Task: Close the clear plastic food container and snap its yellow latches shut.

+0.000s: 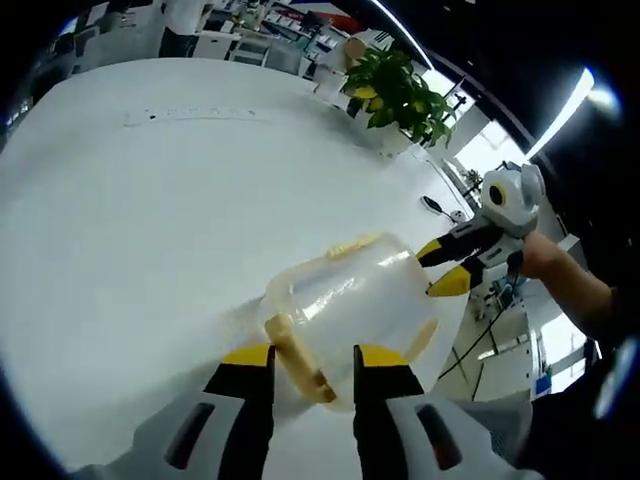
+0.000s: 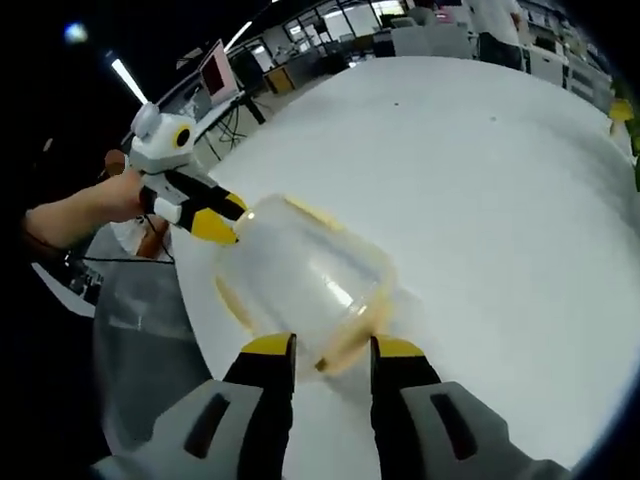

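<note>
The clear plastic container (image 1: pixel 355 300) with a pale yellow rim sits on the white table (image 1: pixel 150 220), near its edge. My left gripper (image 1: pixel 313 356) is open, with a yellow latch (image 1: pixel 300 362) between its jaws. From the opposite side, my right gripper (image 1: pixel 441 268) reaches the container's far end, its yellow tips apart at the rim. In the right gripper view the container (image 2: pixel 300 275) lies just ahead of my right gripper (image 2: pixel 333 347), whose jaws straddle a yellow rim latch (image 2: pixel 345 355). The left gripper (image 2: pixel 212 222) touches the far-left end there, held by a hand (image 2: pixel 105 195).
A potted plant (image 1: pixel 400 95) stands at the table's far side. The table edge (image 2: pixel 190 300) runs close beside the container, with floor and cables below. Office desks and a standing person (image 2: pixel 495 20) lie beyond the wide bare tabletop (image 2: pixel 500 200).
</note>
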Available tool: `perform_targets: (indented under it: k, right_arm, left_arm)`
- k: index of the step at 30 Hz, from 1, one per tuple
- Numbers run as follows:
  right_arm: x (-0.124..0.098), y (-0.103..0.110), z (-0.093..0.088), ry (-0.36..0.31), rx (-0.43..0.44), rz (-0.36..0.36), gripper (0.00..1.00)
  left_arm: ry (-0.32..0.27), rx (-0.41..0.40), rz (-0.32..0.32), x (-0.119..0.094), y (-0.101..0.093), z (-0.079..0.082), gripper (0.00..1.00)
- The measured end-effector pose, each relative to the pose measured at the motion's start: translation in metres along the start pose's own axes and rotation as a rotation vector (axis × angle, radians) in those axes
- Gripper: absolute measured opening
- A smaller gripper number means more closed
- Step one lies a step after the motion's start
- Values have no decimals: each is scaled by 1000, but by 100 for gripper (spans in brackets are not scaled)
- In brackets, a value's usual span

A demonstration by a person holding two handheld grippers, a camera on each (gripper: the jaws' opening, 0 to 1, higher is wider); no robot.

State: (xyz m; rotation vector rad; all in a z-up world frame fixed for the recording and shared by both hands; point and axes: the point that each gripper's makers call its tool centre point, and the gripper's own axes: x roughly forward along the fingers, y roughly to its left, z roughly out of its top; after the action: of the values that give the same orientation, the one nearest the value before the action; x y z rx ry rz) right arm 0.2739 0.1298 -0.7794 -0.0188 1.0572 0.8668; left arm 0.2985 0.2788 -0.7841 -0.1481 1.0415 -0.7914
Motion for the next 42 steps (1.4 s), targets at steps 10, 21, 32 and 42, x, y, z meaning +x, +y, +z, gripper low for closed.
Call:
perform_targets:
  k: [10,21,32,42]
  right_arm:
    - [0,1,0,58,-64,2,23]
    - [-6,0,-3,82,-90,16,21]
    - [-4,1,-4,85,-61,19,23]
    - [-1,1,0,90,-64,-8,23]
  left_arm:
    - [-11,-24,8,2,-1,1,21]
    - [-12,-71,19,11,-5,0,22]
    - [10,-75,27,6,-5,-1,23]
    - [9,-94,48,4,-4,-3,25]
